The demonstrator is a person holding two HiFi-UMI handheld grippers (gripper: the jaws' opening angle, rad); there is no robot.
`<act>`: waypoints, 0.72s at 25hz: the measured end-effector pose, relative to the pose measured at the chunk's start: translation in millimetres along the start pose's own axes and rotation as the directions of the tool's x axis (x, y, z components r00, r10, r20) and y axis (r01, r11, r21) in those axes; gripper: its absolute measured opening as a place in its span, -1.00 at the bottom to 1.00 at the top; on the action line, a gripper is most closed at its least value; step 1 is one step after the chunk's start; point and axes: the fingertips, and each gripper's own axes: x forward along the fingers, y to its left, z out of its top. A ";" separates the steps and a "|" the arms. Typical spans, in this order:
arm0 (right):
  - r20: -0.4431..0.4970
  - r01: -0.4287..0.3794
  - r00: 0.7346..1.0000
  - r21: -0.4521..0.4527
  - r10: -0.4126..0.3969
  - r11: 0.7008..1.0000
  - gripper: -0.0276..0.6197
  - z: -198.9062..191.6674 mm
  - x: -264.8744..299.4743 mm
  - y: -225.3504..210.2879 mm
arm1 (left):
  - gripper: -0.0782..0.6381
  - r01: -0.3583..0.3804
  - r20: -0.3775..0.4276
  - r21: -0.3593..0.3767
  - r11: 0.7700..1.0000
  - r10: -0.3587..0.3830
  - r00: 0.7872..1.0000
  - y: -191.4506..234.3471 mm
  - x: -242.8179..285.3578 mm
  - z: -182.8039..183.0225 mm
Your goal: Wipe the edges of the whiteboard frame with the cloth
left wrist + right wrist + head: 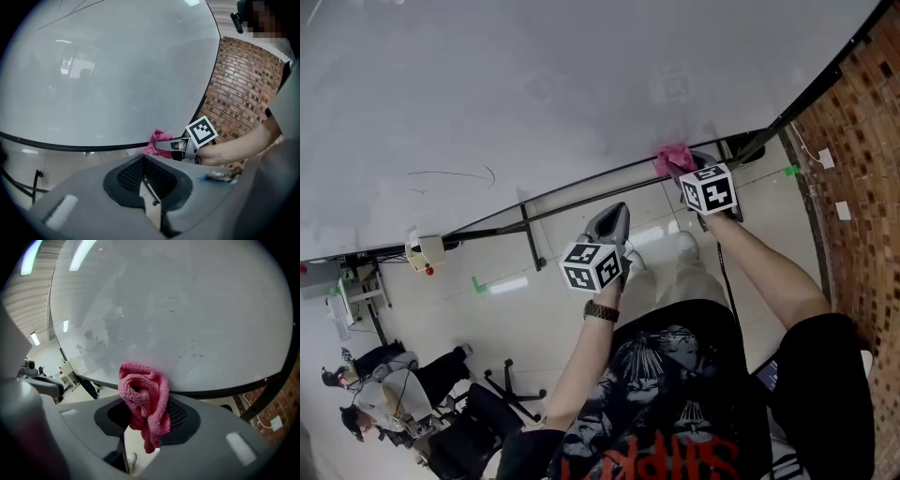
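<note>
Working side: right claw, clamped on the cloth; pink wad bunched between the jaws, a tail hanging below.
Cloth position: sits against the lower frame of the whiteboard, close to the right-hand corner by the brick wall; contact with the black rail likely, though not certain from these angles.
Reason for the grip: fabric standing proud of the jaw tips, for soft contact with the rail instead of hard plastic.
Idle side: left claw, closed, pads together with nothing between; hangs below the rail and to the left of the cloth, clear of the wiping path.
Stage, as a judgement: wiping of the bottom edge under way near one end; rest of that rail and the other edges probably yet to do.
Next move, as a judgement: steady sideways slide along the rail, with pressure enough to keep the wad on the narrow edge.
</note>
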 end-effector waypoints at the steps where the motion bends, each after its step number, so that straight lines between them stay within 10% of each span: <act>1: 0.005 0.010 1.000 0.008 -0.010 1.000 -0.45 -0.3 -3.3 -7.1 | -0.78 -0.005 0.000 -0.008 1.000 0.005 1.000 -0.8 2.9 -0.6; 18: 0.072 0.119 0.988 0.203 -0.136 0.972 -0.45 -9.5 -63.0 -111.1 | -0.78 0.098 -0.072 0.037 0.994 -0.096 0.993 -71.6 75.1 0.7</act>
